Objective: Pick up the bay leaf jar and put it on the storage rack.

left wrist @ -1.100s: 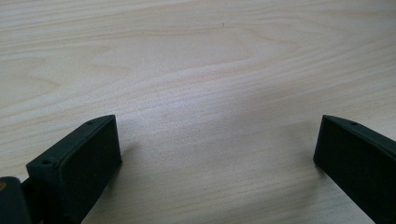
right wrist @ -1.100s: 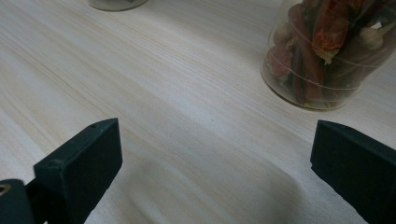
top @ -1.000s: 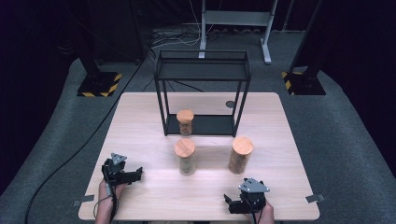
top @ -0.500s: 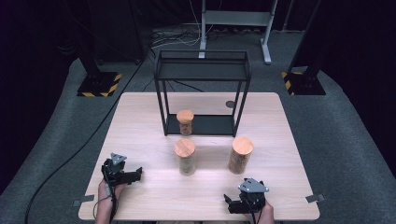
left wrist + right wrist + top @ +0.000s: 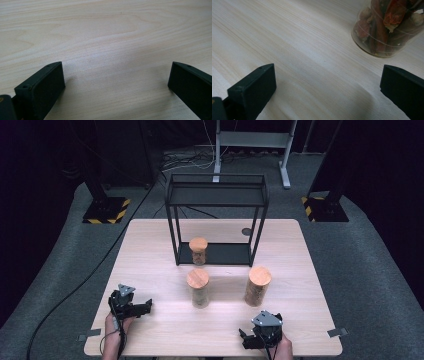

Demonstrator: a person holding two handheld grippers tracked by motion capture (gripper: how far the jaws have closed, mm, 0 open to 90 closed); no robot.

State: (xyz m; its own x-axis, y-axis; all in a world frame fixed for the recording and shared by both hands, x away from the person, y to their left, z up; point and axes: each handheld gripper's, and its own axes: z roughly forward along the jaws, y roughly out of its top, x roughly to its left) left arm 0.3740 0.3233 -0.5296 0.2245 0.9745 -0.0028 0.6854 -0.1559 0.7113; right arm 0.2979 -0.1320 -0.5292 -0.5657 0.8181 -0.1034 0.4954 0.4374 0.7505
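Note:
Three clear jars with wooden lids stand on the light wooden table. One jar sits on the bottom level of a black wire shelf; a second jar and a third jar stand in front of it. My left gripper rests low at the front left, open, with bare wood between its jaws. At the front right, my right gripper is open too. A jar of dried reddish pieces stands ahead of it to the upper right, apart from the jaws.
A small dark round spot lies on the table beside the shelf's right leg. Black stands with yellow-striped bases stand on the grey floor to either side. A cable trails off to the left.

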